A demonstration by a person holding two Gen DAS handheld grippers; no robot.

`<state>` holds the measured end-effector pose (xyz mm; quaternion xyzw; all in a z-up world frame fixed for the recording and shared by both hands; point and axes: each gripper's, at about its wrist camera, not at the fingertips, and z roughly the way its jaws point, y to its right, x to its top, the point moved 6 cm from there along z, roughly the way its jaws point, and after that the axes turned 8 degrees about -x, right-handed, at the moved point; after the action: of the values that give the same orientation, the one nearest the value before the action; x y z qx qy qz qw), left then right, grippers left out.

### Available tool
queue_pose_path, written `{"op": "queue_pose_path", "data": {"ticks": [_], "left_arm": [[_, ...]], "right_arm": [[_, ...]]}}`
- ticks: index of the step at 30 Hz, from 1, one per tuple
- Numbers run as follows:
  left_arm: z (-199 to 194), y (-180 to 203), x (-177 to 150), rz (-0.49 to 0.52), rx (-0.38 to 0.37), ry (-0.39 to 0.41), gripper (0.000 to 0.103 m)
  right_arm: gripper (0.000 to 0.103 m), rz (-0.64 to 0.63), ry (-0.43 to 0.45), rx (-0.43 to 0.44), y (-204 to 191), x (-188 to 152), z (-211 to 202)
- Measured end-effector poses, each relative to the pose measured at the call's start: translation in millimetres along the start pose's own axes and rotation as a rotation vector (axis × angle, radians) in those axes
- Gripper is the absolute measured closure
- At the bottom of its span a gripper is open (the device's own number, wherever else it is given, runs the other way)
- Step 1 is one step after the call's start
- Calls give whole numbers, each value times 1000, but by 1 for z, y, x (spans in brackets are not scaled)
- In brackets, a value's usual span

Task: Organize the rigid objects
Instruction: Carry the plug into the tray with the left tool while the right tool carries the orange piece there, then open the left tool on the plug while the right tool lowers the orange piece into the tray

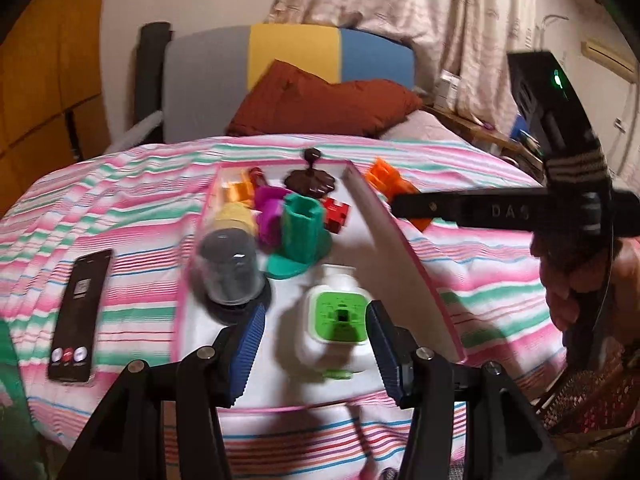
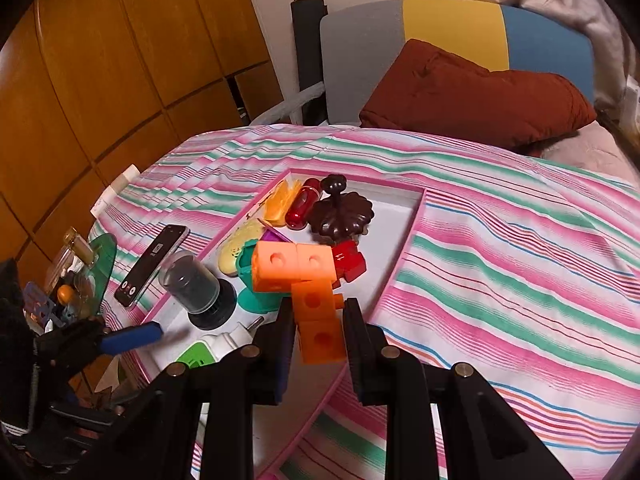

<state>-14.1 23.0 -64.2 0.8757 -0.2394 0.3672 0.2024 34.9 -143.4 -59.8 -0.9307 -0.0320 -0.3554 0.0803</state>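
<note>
Inspection of the striped bedspread finds a shallow white tray with a pink rim holding the sorted items. Leftmost on the tray stands a dark cylinder under a clear dome on a black base; a smartphone lies on the cloth just outside that edge. Moving right: a teal ribbed cup on a flared foot, a magenta piece and a pale yellow piece behind it, a red block, and a brown scalloped lid with a knob toward the far end. At the near end lies a white plug adapter with a green face. The left gripper hovers with its blue ribbed pads spread on either side of the adapter, not touching it. The right gripper is pinched on an orange chain of linked cubes: the lowest cube sits between the fingers, the upper cubes bend off to the left, and the piece hangs above the tray's near right portion, in front of the teal cup and red block.
</note>
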Motion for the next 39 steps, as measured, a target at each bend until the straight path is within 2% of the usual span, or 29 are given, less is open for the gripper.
{"op": "queue_pose_path", "data": {"ticks": [5,12,17,25,29,39], "left_arm": [[-13,-18,5,-25,170,21,50],[-24,-41,4,-85,246,21,50],[-29,-62,0,-157,354,-6,50],[-34,-78,-3,-207,415,-34,50],[-34,-81,-5,-210,437,-52,50],[-42,-86,-3,-247,461,-32,50]], "right_arm": [[79,-24,-26,-17,-13,-5,10],[79,-90,-55,-86,-25,-11,27],[79,-100,-88,-178,-24,-14,40],[79,-171,-93,-307,-27,-16,48],[78,-160,-110,-313,-24,-16,53],[78,-209,-103,-356,-30,-17,60]]}}
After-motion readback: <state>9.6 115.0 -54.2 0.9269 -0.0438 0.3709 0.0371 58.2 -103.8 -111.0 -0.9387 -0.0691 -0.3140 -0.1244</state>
